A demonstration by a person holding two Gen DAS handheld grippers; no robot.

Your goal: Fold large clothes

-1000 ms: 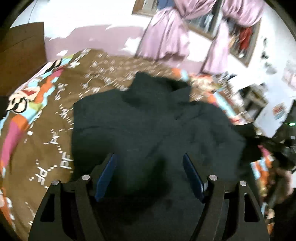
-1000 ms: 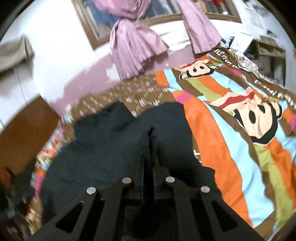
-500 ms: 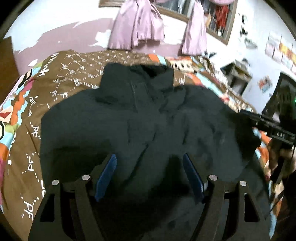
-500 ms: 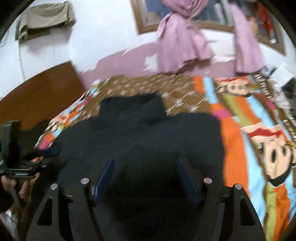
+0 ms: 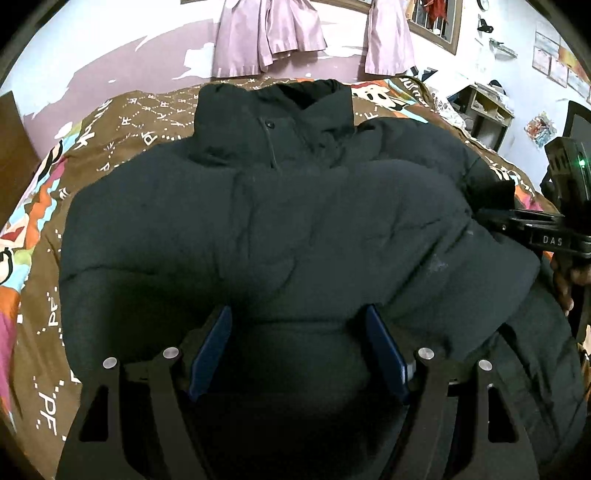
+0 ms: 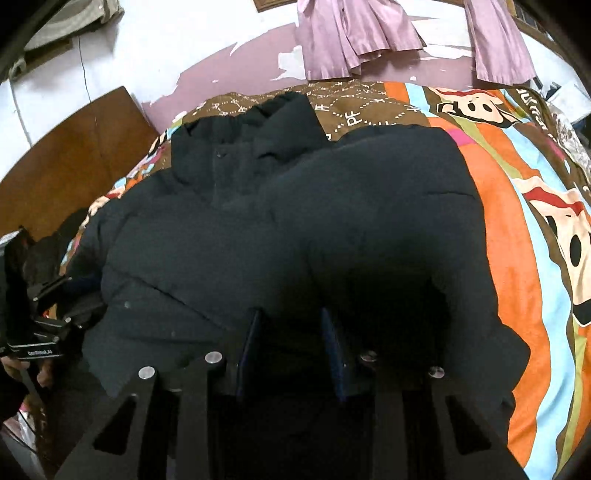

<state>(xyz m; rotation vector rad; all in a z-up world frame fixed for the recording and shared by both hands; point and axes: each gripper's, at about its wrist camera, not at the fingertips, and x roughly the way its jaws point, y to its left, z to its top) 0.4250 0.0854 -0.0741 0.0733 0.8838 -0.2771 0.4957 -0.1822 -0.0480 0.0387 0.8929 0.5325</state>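
Lying collar-up across the centre of both frames on the patterned bedspread (image 5: 122,122), the black puffer jacket (image 5: 295,221) awaits its fold. Left gripper (image 5: 299,347) gapes wide over the hem, gripping nothing; right gripper (image 6: 291,347) is closing, fabric apparently between its pads. Both should bite deep and level.

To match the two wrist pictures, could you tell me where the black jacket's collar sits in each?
Left wrist: collar upper centre, against the brown bedspread.
Right wrist: collar upper left of centre, nearer the wooden headboard.
Shared landmark: the pink curtains along the top.
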